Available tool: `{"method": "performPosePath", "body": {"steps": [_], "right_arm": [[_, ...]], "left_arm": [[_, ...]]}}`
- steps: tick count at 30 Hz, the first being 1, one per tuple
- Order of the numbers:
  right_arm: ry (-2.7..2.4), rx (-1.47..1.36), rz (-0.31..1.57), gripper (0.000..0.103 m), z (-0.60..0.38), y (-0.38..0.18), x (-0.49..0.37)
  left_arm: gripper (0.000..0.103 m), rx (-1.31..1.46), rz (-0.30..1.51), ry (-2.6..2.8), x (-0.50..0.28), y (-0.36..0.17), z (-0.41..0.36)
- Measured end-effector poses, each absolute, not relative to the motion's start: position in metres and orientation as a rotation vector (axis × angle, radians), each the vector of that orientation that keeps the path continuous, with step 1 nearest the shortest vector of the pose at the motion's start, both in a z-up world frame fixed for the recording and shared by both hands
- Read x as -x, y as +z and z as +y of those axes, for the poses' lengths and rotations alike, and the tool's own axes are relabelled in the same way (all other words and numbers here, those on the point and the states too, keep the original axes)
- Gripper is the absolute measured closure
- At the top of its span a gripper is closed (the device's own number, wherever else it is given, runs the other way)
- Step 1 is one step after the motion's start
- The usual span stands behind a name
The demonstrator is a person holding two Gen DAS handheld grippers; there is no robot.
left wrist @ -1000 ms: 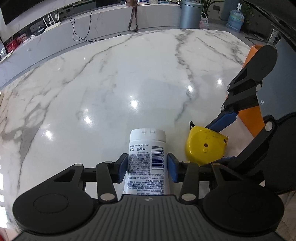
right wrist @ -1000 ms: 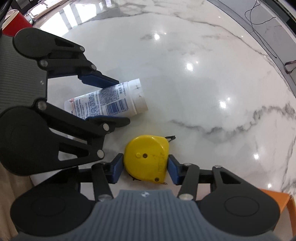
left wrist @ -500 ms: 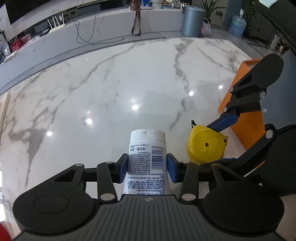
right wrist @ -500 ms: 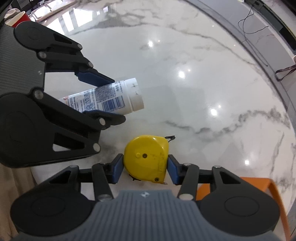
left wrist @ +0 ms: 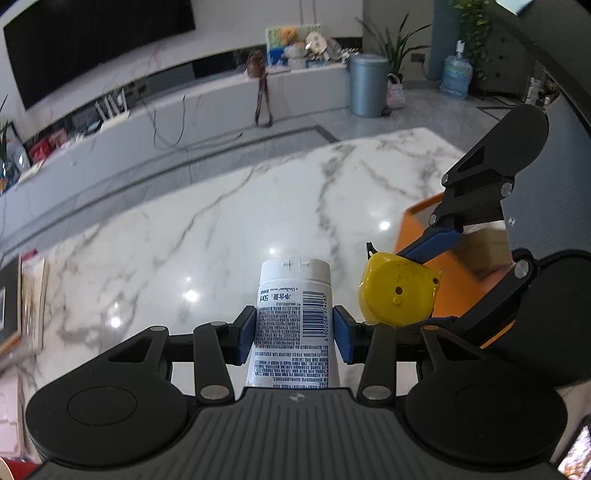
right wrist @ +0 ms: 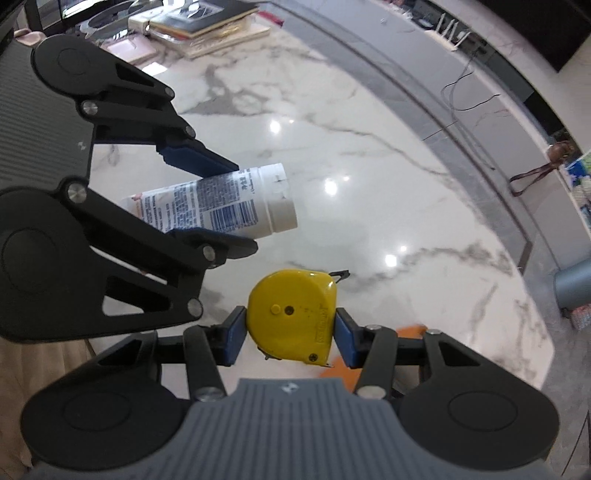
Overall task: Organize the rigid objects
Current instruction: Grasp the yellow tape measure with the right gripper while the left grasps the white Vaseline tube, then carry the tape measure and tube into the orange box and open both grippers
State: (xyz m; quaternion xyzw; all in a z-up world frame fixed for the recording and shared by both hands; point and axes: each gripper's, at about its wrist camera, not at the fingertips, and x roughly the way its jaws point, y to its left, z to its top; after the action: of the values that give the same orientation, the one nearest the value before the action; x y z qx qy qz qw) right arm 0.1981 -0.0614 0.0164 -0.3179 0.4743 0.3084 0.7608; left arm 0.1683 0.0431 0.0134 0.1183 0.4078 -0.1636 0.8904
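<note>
The white tube (left wrist: 293, 321) was clamped between the two blue pads of the left claw (left wrist: 293, 328), with its flat cap pointing away from the camera, and it hung in the air above the marble desk (left wrist: 184, 236), not touching it. Just to its right, the yellow tape measure (right wrist: 293, 315) was gripped at its two sides by the right claw (right wrist: 291, 332), also clear of the desk. The two things were near each other but apart.

An orange box (left wrist: 417, 221) stood at the right edge of the desk, partly hidden behind the right claw in the left wrist view. At the far left of the desk lay a pile of books (right wrist: 207, 26).

I judge that the picking up was done for both things and the step in hand was carrying them. The next move probably calls for bringing each claw over the orange box, lowering it and letting go only when the thing is low inside. The two claws were close, so they should keep apart on the way.
</note>
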Motion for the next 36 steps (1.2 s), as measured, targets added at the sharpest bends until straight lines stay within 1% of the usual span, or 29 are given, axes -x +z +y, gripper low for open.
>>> {"method": "performPosePath", "body": {"steps": [7,12,17,27,36], "right_arm": [[0.587,0.666,1.004,0.053,-0.112,0.046,-0.186],[0.508,0.664,1.019,0.053,-0.156,0.049,-0.185],[0.433,0.655,1.076,0.053,-0.205,0.037,-0.184],[0.252,0.599,1.193,0.052,-0.290,-0.011,-0.194],[0.215,0.534,1.246,0.052,-0.315,-0.046,-0.204]], "left_arm": [[0.053,-0.248,0.802,-0.407,-0.164,0.036,0.002],[0.053,-0.238,0.790,-0.482,-0.167,0.045,-0.038],[0.053,-0.238,0.815,-0.554,-0.171,0.035,-0.077],[0.053,-0.288,0.928,-0.632,-0.174,-0.014,-0.131],[0.053,-0.384,1.007,-0.651,-0.162,-0.038,-0.154]]}}
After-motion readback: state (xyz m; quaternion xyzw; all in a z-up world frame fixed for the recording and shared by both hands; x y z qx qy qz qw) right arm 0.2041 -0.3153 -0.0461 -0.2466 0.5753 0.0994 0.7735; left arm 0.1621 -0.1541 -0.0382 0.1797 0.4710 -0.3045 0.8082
